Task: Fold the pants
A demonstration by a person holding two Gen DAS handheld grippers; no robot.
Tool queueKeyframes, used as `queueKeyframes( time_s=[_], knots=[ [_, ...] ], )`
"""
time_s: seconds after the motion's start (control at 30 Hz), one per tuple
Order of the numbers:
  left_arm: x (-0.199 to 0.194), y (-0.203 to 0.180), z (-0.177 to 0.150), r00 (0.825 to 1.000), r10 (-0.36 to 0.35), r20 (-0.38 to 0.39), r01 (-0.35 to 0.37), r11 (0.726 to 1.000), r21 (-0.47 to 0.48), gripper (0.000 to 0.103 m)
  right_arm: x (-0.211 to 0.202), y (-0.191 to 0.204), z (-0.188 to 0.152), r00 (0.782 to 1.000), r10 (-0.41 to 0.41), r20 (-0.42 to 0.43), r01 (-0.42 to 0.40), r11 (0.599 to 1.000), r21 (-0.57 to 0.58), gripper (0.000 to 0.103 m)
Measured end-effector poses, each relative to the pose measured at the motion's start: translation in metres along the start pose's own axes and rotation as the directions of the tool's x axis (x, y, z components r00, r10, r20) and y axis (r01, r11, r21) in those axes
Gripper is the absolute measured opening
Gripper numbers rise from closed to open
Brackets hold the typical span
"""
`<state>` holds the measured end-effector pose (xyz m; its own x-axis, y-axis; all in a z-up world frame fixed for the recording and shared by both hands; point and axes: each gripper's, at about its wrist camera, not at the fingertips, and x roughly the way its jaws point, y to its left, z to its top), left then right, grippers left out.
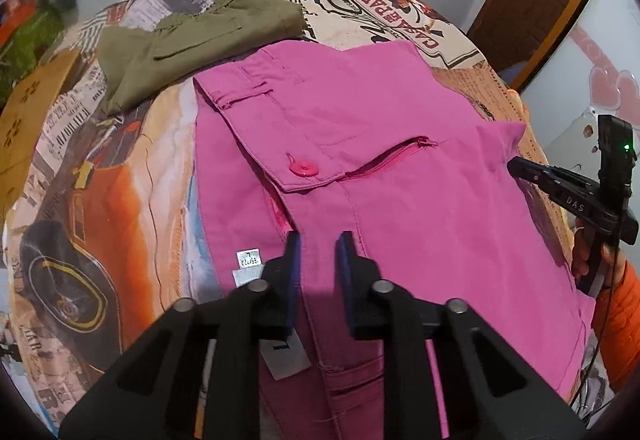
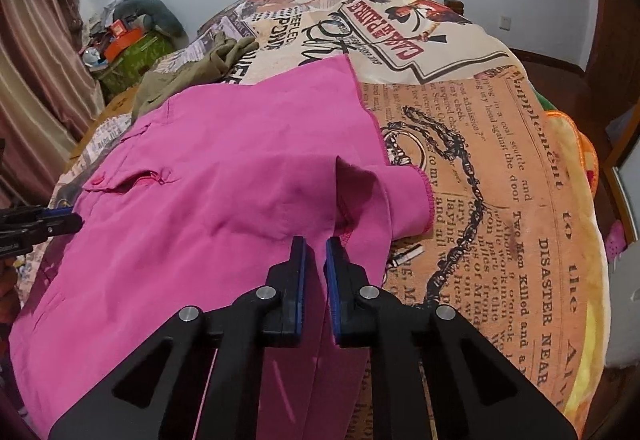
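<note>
Gripping one pink pants (image 1: 400, 143), two grippers.

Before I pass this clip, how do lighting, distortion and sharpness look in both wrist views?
Left wrist view: strong fisheye bending with dark corners, soft even light, a shadow under the left gripper on the pink pants, and the button is sharp. Right wrist view: same bending, print on the bedspread readable, no glare, right gripper crisp.

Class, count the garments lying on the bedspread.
2. Pink pants lie spread in front of both grippers; an olive garment lies bunched beyond them, at the far left. Others may be hidden.
</note>
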<state>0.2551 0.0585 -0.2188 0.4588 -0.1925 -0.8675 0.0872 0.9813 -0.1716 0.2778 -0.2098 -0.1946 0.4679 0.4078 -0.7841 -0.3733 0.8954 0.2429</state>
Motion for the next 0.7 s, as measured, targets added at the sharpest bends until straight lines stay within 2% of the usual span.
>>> queueKeyframes(
  time_s=[0.03, 0.07, 0.2, 0.4, 0.53, 0.57, 0.7],
  knots=[
    [-0.003, 0.0, 0.001, 1.0, 0.001, 0.014, -0.001, 1.0, 0.008, 0.005, -0.002, -0.001, 0.0, 1.0, 0.005, 0.007, -0.005, 1.0, 0.007, 0.007],
    [-0.005, -0.001, 0.001, 1.0, 0.01, 0.029, -0.011, 1.0, 0.018, 0.003, -0.004, -0.001, 0.0, 1.0, 0.01, 0.013, -0.01, 1.0, 0.013, 0.006],
    [-0.007, -0.005, 0.001, 0.998, 0.056, 0.038, -0.058, 0.996, 0.066, 0.003, -0.001, 0.003, -0.005, 0.998, 0.049, -0.034, -0.049, 0.999, -0.004, 0.005],
    [-0.004, 0.001, -0.003, 0.999, 0.045, 0.007, -0.045, 0.998, 0.05, 0.004, -0.008, 0.011, -0.006, 0.999, 0.014, -0.029, -0.015, 0.999, -0.033, 0.006],
    [-0.002, 0.002, -0.004, 0.999, 0.024, -0.022, -0.023, 0.999, 0.03, 0.024, 0.003, 0.005, 0.0, 0.997, 0.032, -0.07, -0.033, 0.999, -0.003, 0.035],
    [-0.001, 0.003, -0.005, 0.999, 0.022, -0.026, -0.021, 1.0, 0.021, 0.028, 0.004, 0.006, -0.001, 0.997, 0.037, -0.072, -0.037, 0.999, 0.004, 0.036],
    [0.006, 0.009, -0.001, 0.999, -0.018, -0.046, 0.017, 0.999, -0.032, 0.03, 0.013, 0.006, 0.002, 0.997, 0.03, -0.065, -0.031, 1.0, -0.006, 0.036]
  ],
)
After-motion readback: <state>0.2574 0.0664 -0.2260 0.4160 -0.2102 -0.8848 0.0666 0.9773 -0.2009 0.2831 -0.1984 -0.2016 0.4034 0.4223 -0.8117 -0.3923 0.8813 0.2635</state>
